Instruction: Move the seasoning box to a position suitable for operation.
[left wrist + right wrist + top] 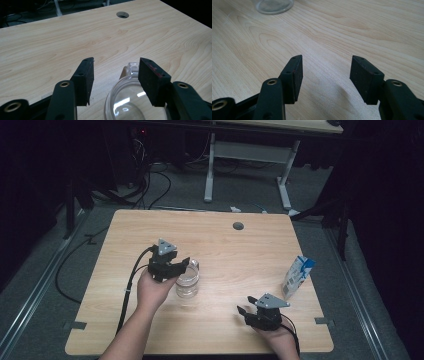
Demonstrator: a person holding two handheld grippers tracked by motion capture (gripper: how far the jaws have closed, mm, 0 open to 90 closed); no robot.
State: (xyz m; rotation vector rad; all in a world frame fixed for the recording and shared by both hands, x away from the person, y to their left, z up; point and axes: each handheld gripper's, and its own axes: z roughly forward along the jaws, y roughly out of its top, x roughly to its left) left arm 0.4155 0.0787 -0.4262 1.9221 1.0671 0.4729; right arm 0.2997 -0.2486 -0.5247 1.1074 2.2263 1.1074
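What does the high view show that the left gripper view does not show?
High view: the milk carton standing near the table's right edge, the right gripper held open, and the floor cables. Left gripper view: the black pads up close, open, above the jar's rim. Both: the clear glass jar, the wooden table and its round hole.

Both forearms are bare, with no sleeves showing. The left claw (170, 262) is black, topped by a grey three-cornered plate, and a black cable trails from it toward the lower left of the frame. The right claw (252, 312) is black too, with the same grey plate and a cable. Up close, each jaw is a flat black block with small screw holes, on arms with brass-coloured rivets; one left pad (151, 80) carries reddish marks.
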